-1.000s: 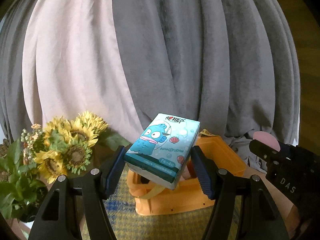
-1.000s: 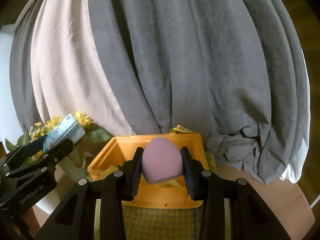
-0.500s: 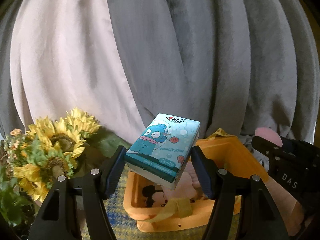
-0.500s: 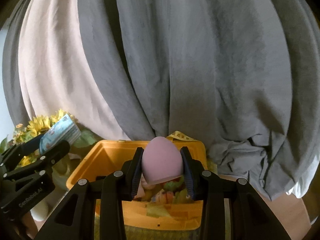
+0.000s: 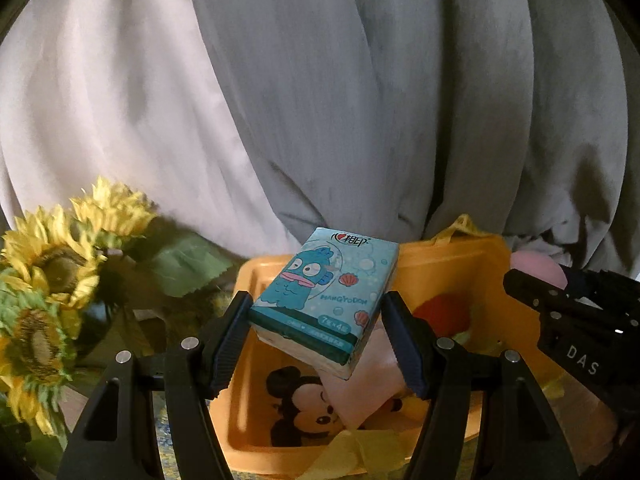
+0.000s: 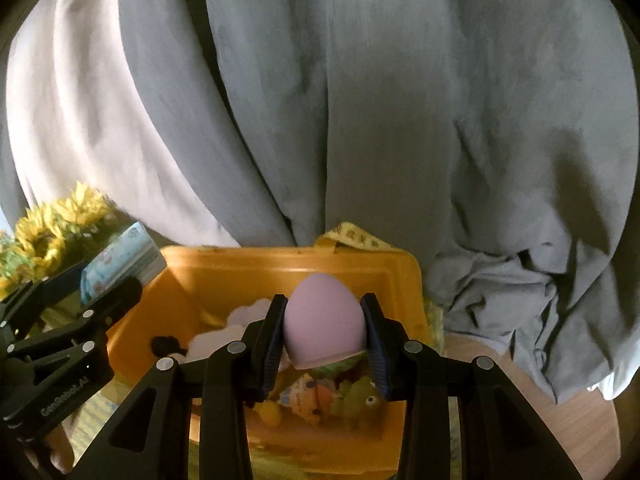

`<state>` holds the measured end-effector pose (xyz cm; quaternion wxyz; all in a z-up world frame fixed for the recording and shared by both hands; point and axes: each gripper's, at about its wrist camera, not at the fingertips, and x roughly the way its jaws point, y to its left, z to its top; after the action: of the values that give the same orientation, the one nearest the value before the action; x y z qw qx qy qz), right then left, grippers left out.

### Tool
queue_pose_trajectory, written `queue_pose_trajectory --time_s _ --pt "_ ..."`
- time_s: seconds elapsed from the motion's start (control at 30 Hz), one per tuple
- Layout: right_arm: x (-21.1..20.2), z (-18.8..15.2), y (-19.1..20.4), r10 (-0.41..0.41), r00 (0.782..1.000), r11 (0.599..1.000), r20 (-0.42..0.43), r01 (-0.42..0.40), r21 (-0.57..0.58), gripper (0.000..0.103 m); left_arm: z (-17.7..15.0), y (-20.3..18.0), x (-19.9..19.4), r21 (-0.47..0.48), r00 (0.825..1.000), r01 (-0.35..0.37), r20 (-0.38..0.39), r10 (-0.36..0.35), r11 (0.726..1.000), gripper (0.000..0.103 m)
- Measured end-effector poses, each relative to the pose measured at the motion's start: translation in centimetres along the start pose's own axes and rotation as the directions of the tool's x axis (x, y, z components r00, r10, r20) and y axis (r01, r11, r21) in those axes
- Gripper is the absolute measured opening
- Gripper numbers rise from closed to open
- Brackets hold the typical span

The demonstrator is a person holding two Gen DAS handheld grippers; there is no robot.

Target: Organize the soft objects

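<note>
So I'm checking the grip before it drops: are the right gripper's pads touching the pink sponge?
Touching. In the right wrist view both pads of the right gripper press against the sides of the pink sponge, which hangs clamped above the orange bin.

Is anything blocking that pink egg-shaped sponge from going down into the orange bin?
Nothing visible does. The pink sponge hangs in the right gripper above the open orange bin, which only has soft toys lying on its bottom.

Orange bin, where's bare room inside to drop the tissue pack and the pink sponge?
The orange bin is bare along its far wall and far left corner, beyond the white plush. The near half is crowded: small toys on the right, the mouse plush on the left.
</note>
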<state>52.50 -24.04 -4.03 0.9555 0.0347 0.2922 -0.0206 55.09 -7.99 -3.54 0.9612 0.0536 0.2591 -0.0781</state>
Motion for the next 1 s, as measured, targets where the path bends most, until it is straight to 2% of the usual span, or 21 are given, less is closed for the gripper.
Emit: queue_pose_trajectory --time_s 0.33,0.4,0.43,0.47,0.6,0.7,1.0 --pt "2.8 -0.8 0.1 0.003 0.996 1.000 -0.089 -0.004 -0.012 0.039 -1.0 0.0 2.9 0.007 0.995 0.002 -0.097 -0.001 1.000 0.068" --pt "3.0 -0.8 0.0 0.007 0.995 1.000 -0.099 -0.008 -0.005 0.051 -1.1 0.1 2.9 0.000 0.995 -0.005 -0.096 0.005 1.000 0.078" --pt "3.0 -0.8 0.0 0.007 0.995 1.000 -0.099 -0.007 0.000 0.066 -1.1 0.2 2.8 -0.007 0.995 -0.006 -0.096 0.005 1.000 0.080" --pt "2.8 -0.8 0.0 0.001 0.996 1.000 -0.092 0.000 0.004 0.070 -1.1 0.2 2.6 -0.010 0.995 -0.001 -0.097 0.000 1.000 0.080" --pt "2.0 -0.6 0.3 -0.024 0.997 1.000 -0.070 0.023 -0.014 0.070 -1.2 0.0 1.8 -0.010 0.996 -0.016 -0.091 0.015 1.000 0.080" --pt "0.6 -0.7 0.3 -0.044 0.998 0.999 -0.049 0.044 -0.016 0.071 -1.4 0.2 -0.1 -0.023 0.997 -0.038 -0.072 0.037 0.999 0.086" --pt "-7.3 -2.2 1.3 -0.082 0.995 0.997 0.054 0.082 -0.007 0.086 -2.3 0.7 -8.8 -0.033 0.991 -0.126 0.041 0.127 0.991 0.098"
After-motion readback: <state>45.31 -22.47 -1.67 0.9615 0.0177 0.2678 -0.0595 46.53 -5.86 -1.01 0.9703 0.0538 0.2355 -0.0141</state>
